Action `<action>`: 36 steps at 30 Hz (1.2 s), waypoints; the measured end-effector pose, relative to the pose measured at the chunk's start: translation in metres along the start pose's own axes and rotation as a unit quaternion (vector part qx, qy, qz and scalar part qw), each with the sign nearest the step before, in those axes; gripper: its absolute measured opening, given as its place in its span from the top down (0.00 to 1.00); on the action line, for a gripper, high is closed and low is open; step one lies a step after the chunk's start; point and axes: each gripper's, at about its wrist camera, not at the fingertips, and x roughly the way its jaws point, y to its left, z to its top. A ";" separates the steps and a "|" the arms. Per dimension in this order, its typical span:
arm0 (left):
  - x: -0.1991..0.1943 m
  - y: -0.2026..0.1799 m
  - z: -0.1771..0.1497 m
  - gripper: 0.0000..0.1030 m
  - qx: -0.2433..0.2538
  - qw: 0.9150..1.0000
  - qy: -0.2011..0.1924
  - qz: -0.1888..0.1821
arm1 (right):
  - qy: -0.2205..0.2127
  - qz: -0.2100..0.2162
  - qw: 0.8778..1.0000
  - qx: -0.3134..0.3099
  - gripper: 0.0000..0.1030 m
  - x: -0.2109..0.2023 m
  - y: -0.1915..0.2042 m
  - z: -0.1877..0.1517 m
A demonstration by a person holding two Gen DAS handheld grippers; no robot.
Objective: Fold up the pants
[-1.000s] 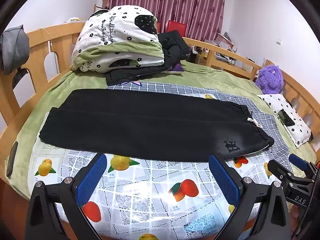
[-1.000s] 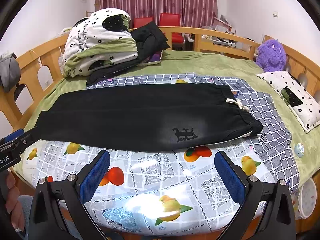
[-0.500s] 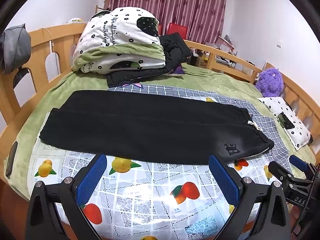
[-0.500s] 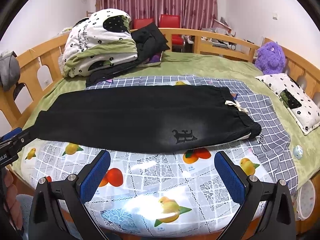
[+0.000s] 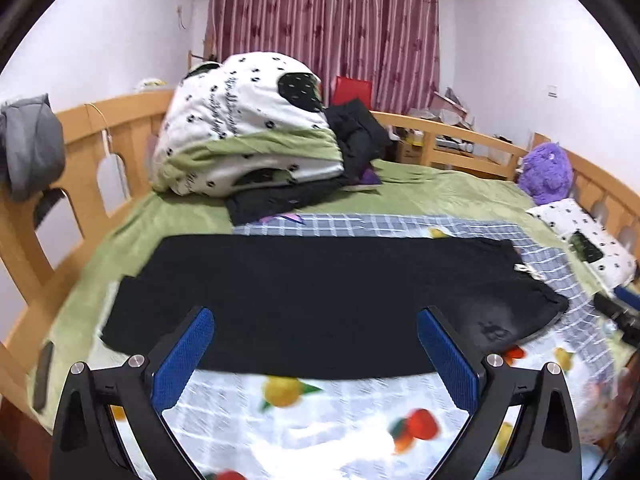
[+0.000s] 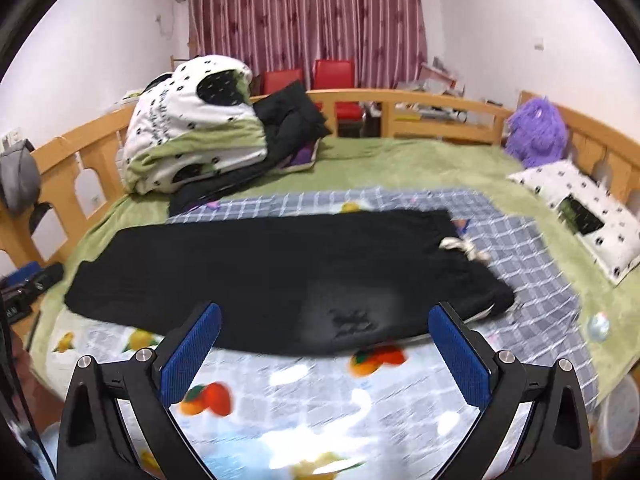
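Pants, long black soft ones (image 5: 320,300), flat on fruit-print plastic sheet (image 5: 304,412). Left gripper (image 5: 314,354) and right gripper (image 6: 325,350) wide open, empty, near pants' front edge. Step: reaching in. Next: pinch both ends.

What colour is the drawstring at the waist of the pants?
The drawstring is off-white against the black pants; the right wrist view shows it best.

Pants' logo (image 6: 354,322) blurred, perhaps lettering

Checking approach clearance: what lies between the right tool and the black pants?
In the right wrist view, only the fruit-print sheet lies between the open right tool and the black pants.
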 end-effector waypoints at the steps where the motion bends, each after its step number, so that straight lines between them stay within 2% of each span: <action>1: 0.005 0.008 -0.001 0.01 -0.002 1.000 -0.001 0.001 | -0.002 -0.008 1.000 -0.001 0.01 0.003 -0.007 0.003; 3: 0.015 0.021 -0.005 0.01 -0.008 1.000 0.004 0.009 | 0.002 -0.020 1.000 0.009 0.01 0.014 -0.026 0.008; 5: 0.036 0.044 -0.012 0.01 -0.021 0.999 0.032 0.026 | 0.022 -0.015 0.999 0.029 0.03 0.029 -0.047 0.009; 9: 0.068 0.084 -0.036 0.01 -0.072 0.993 0.090 0.023 | 0.073 -0.002 0.995 0.070 0.17 0.069 -0.087 -0.005; 11: 0.083 0.108 -0.054 0.02 -0.108 0.987 0.112 0.029 | 0.094 -0.003 0.992 0.084 0.23 0.088 -0.102 -0.018; 12: 0.089 0.119 -0.063 0.05 -0.125 0.984 0.119 0.032 | 0.106 -0.001 0.990 0.090 0.26 0.097 -0.108 -0.027; 14: 0.097 0.137 -0.081 0.09 -0.156 0.978 0.132 0.029 | 0.126 0.009 0.986 0.106 0.27 0.114 -0.118 -0.046; 16: 0.106 0.153 -0.096 0.17 -0.190 0.971 0.144 0.022 | 0.132 0.013 0.984 0.118 0.27 0.126 -0.123 -0.059; 19: 0.124 0.174 -0.114 0.20 -0.240 0.957 0.161 0.000 | 0.140 0.020 0.979 0.146 0.27 0.142 -0.131 -0.075; 26: 0.163 0.191 -0.130 0.29 -0.304 0.938 0.166 -0.024 | 0.143 0.059 0.957 0.244 0.27 0.178 -0.155 -0.091; 29: 0.179 0.196 -0.126 0.40 -0.315 0.935 0.161 -0.014 | 0.145 0.069 0.952 0.262 0.30 0.195 -0.156 -0.090; 31: 0.186 0.202 -0.123 0.54 -0.334 0.929 0.160 -0.007 | 0.154 0.070 0.948 0.269 0.44 0.206 -0.156 -0.091; 32: 0.190 0.207 -0.123 0.62 -0.348 0.924 0.161 -0.005 | 0.163 0.072 0.945 0.273 0.59 0.214 -0.156 -0.091; 33: 0.193 0.211 -0.122 0.84 -0.354 0.920 0.165 0.000 | 0.170 0.074 0.944 0.274 0.68 0.219 -0.155 -0.091; 34: 0.197 0.214 -0.119 0.94 -0.349 0.921 0.175 0.013 | 0.173 0.074 0.944 0.271 0.70 0.222 -0.153 -0.089; 36: 0.198 0.213 -0.106 0.94 -0.318 0.933 0.170 0.012 | 0.162 0.059 0.955 0.242 0.76 0.219 -0.146 -0.077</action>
